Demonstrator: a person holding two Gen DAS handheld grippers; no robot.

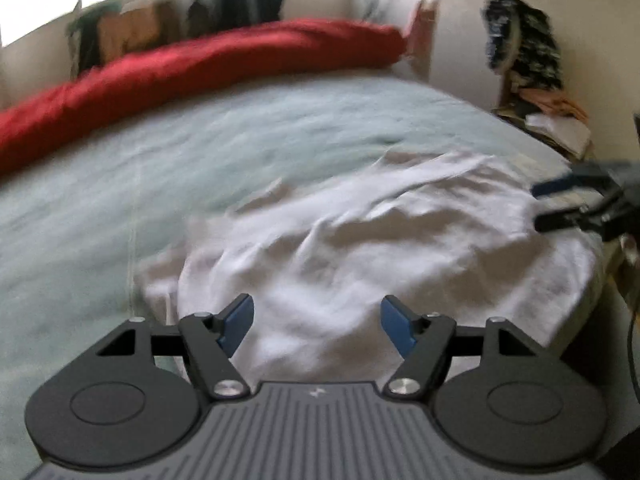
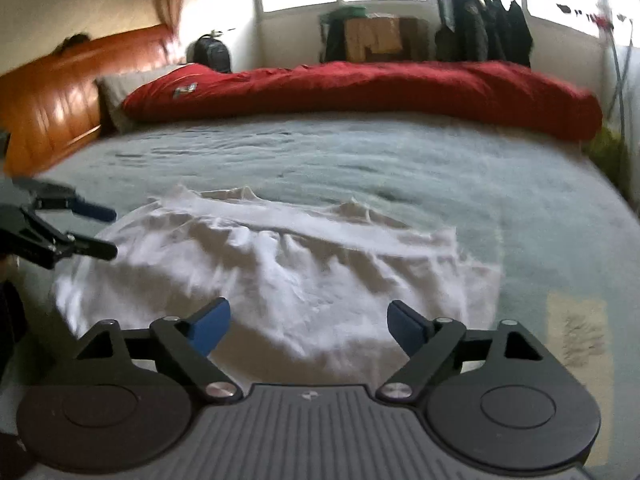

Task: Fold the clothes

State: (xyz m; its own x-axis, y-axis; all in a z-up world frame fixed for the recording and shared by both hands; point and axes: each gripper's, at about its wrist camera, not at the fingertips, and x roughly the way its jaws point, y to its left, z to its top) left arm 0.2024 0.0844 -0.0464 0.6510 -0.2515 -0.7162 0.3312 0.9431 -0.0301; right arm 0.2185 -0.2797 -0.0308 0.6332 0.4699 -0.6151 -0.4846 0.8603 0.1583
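Left gripper [image 1: 317, 322] is being held with its blue-padded fingers [image 1: 237, 325] spread wide, nothing being gripped between them; the gap is being shown directly over the near part of the white garment [image 1: 360, 248], contact with the cloth cannot be told from the blur. Right gripper [image 2: 308, 326] is likewise being held wide open, blue pads [image 2: 406, 328] apart and empty, being aimed over the near edge of the same white garment [image 2: 288, 264]. Each gripper is also being seen in the other's view: the right one [image 1: 540, 206] at the right border of the left wrist view, fingers parted, at the garment's edge; the left one [image 2: 110, 232] at the left border of the right wrist view, fingers parted, by the garment's opposite edge. The garment is being shown spread out but rumpled, wrinkled across its middle, lying on the pale green bedsheet [image 2: 360, 152] at the near side of the bed. A long red duvet [image 2: 360, 88] is being seen bunched along the far side of the bed [image 1: 200, 64], well apart from the garment. A brown headboard [image 2: 52, 96] is being shown at the bed's left end in the right wrist view, dark clothes [image 2: 484, 20] being hung below the windows behind. Both views are being blurred.
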